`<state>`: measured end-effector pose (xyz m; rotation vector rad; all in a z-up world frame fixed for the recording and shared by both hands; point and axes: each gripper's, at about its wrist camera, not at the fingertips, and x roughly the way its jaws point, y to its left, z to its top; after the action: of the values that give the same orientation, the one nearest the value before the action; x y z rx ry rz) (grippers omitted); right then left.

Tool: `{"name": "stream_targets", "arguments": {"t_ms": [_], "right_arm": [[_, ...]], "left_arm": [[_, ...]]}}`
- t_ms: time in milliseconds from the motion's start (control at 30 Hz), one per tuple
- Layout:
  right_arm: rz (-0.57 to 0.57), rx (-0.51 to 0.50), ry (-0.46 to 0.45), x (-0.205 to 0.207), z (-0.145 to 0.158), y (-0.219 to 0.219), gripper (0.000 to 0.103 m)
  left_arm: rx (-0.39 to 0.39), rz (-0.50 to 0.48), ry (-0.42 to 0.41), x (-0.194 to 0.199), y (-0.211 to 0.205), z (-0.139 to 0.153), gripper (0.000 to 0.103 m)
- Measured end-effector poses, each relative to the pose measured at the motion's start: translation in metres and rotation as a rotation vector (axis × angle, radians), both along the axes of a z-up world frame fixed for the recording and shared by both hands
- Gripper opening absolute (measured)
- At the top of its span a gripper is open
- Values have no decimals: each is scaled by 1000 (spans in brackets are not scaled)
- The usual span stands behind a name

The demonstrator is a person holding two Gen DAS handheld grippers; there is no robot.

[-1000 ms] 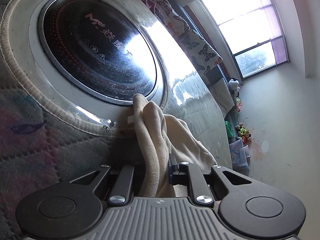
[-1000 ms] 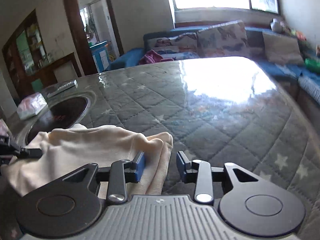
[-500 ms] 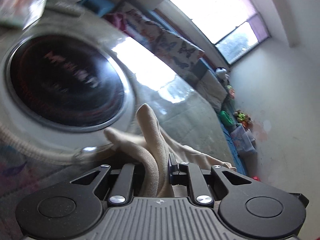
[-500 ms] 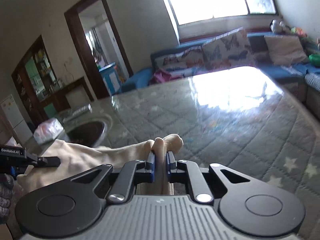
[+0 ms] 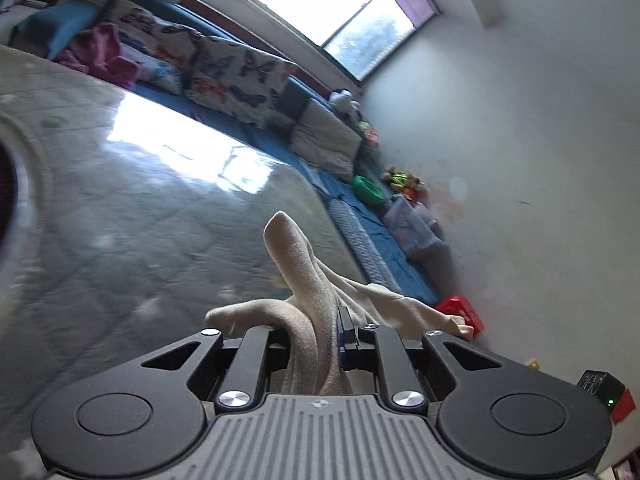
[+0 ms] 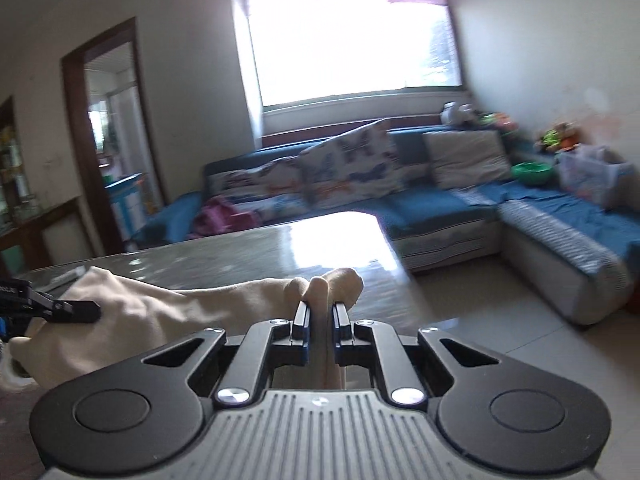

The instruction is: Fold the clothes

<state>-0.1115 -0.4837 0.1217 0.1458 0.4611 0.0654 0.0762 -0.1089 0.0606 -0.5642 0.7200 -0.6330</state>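
A cream garment (image 5: pixel 304 280) is pinched in my left gripper (image 5: pixel 320 332), which is shut on a bunched edge that sticks up past the jaws. My right gripper (image 6: pixel 319 312) is shut on another edge of the same cream garment (image 6: pixel 160 312), lifted above the quilted table (image 6: pixel 248 252). The cloth stretches left from the right gripper to the left gripper's black fingers (image 6: pixel 68 309), seen at the left edge of the right wrist view.
The grey quilted table cover (image 5: pixel 140 220) has a glossy sheet and a round inset (image 5: pixel 16 184) at the left. A blue corner sofa (image 6: pixel 540 216) with butterfly cushions (image 6: pixel 352 168) lies beyond, bearing a green bowl (image 6: pixel 530 170). A red object (image 5: pixel 460 312) sits on the floor.
The right gripper closed on the garment's edge. Both grippers lifted the cloth up off the table, and the left view swung away from the round inset toward the sofa.
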Motion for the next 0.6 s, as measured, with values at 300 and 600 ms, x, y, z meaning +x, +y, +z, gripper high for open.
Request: {"name": "stream_targets", "arguments": {"t_ms": [300, 600], "right_arm": [[-112, -106, 163, 16, -42, -43, 9], [-98, -148, 229, 16, -66, -35, 10]], "left_arm": [[37, -154, 284, 23, -58, -64, 15], [118, -212, 280, 20, -59, -70, 15]]}}
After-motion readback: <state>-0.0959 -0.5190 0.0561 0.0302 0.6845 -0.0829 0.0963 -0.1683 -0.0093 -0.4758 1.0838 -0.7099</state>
